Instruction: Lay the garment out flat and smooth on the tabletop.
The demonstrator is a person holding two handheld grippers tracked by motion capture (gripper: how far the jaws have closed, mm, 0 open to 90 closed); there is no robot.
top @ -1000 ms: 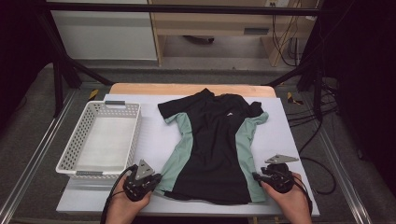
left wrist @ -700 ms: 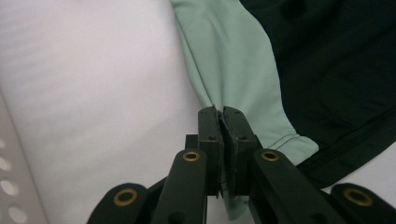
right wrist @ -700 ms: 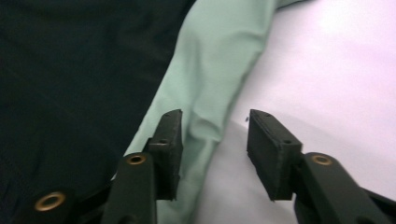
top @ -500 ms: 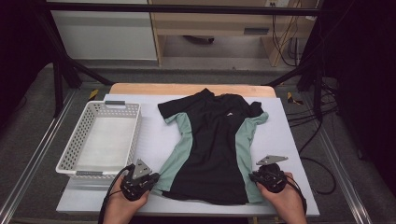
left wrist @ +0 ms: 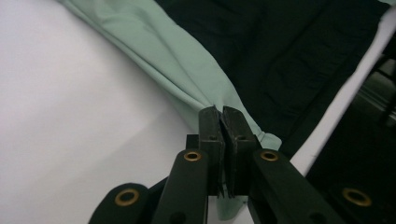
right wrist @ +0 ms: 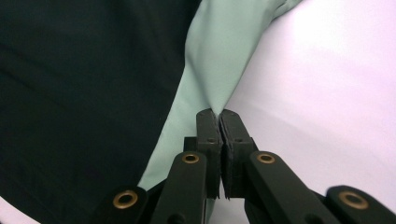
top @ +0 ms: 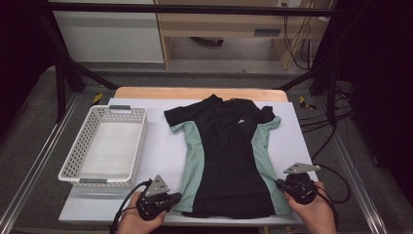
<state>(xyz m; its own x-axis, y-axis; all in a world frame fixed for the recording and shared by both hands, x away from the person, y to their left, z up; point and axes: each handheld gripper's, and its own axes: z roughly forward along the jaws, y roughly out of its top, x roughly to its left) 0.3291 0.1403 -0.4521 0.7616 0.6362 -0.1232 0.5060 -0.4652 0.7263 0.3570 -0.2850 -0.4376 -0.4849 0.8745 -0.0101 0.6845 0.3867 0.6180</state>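
left gripper (top: pixel 171 199): clamped on shirt (top: pixel 229 161) hem corner | right gripper (top: pixel 281 184): jaws just closed, pinching opposite hem corner | shirt ready to lift and fold

Shirt (top: pixel 229 156): black body and sleeves, mint-green side panels, one small white mark on the chest. Basket (top: pixel 73 161): white, walls patterned with rows of small holes. Bench (top: pixel 160 156): white top sheet over a light wood edge. Both tongs: black, with brass-coloured rivets.

shirt (top: pixel 229 156) – smooth matt cloth, black and mint; basket (top: pixel 107 146) – perforated white plastic; tabletop (top: pixel 160 151) – matt white.
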